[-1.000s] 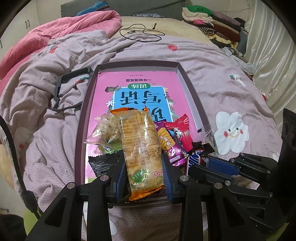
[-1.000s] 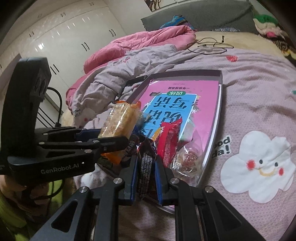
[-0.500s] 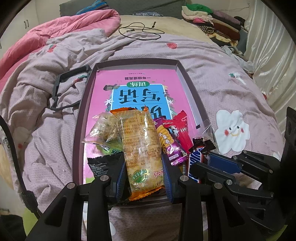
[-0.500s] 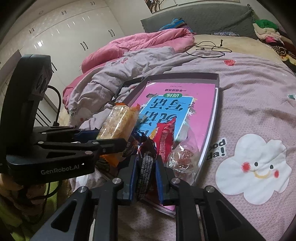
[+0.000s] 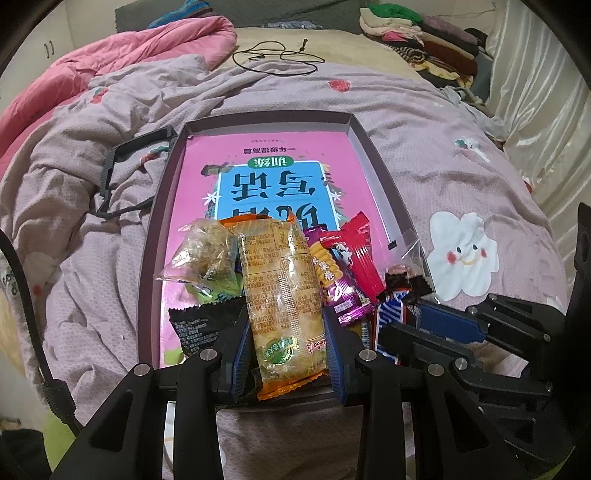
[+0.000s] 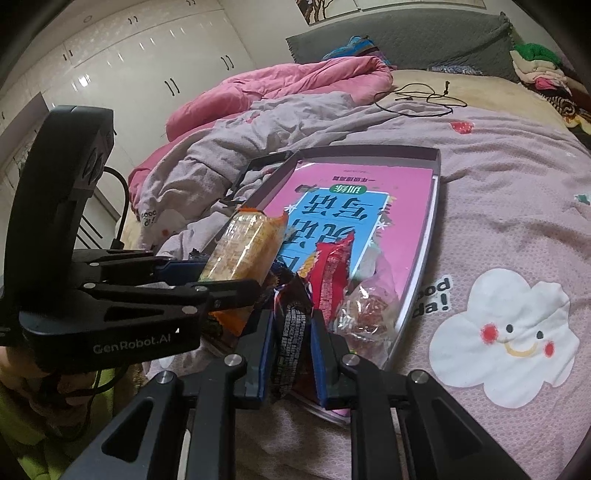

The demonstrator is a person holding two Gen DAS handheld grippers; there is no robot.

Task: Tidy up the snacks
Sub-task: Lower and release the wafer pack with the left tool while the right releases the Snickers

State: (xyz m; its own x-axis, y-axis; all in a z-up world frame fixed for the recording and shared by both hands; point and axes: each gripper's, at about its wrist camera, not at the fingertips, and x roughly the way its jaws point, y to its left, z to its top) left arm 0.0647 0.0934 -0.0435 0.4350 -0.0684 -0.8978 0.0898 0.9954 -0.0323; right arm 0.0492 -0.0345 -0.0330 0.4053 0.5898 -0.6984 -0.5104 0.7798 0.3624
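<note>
A shallow box lid (image 5: 373, 155) with a pink and blue book cover inside lies on the bed. Several snack packs sit at its near end. My left gripper (image 5: 286, 345) is shut on a long orange biscuit pack (image 5: 282, 291), held lengthwise above the lid; the pack also shows in the right wrist view (image 6: 240, 254). My right gripper (image 6: 290, 354) is shut on a dark snack packet (image 6: 291, 332), which shows with blue stripes in the left wrist view (image 5: 391, 310). A red pack (image 5: 360, 254), a purple pack (image 5: 338, 284) and a clear bag (image 5: 203, 254) lie in the lid.
A rumpled lilac duvet (image 5: 443, 122) covers the bed, with a pink quilt (image 5: 110, 70) at the back left. A black cable (image 5: 277, 59) lies beyond the lid. A black frame (image 5: 122, 177) lies left of the lid. Folded clothes (image 5: 417, 33) are stacked at the back right.
Both grippers keep their packs. The view has drawn back a little from the lid; the snacks in it have not moved.
</note>
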